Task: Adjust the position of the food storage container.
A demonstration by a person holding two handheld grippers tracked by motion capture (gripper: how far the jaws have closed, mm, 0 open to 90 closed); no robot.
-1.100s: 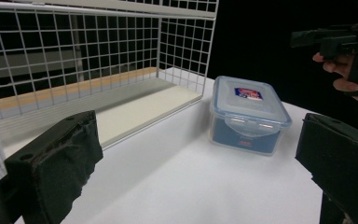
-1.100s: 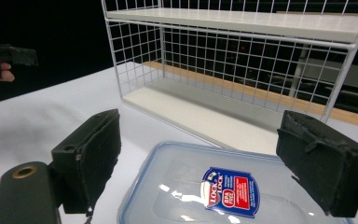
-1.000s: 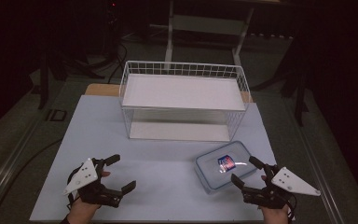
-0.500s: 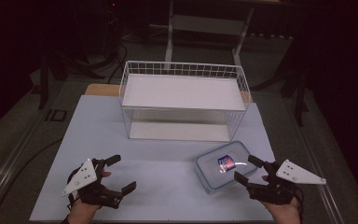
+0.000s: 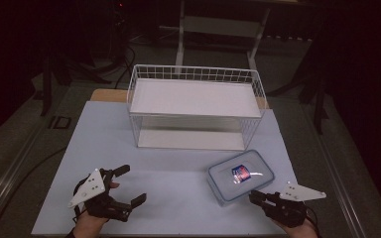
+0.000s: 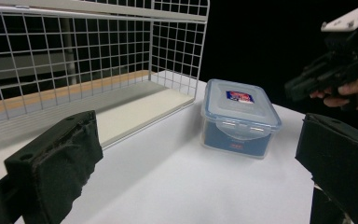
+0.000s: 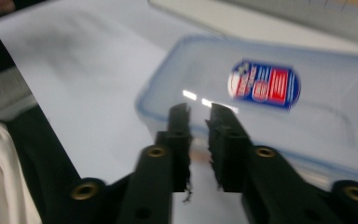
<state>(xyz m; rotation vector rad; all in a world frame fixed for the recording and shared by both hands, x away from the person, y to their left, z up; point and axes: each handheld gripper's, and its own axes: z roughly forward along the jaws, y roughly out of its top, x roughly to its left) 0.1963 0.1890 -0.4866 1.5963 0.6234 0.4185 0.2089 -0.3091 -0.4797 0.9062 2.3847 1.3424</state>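
The right gripper (image 5: 256, 197) (jaws almost closed) sits beside the plastic box (image 5: 241, 176) near the desk's front right corner; the left gripper (image 5: 129, 185) is wide open.

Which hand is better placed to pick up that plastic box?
Probably the right: its tongs sit just short of the box, nearly closed. The left tongs are open but farther off across the table.

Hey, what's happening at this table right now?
A person holds a claw in each hand over a pale blue table. The right claw, jaws nearly shut, sits at the near edge of a clear, blue-rimmed lidded plastic box. The left claw hangs open, apart. A white wire basket stands behind.
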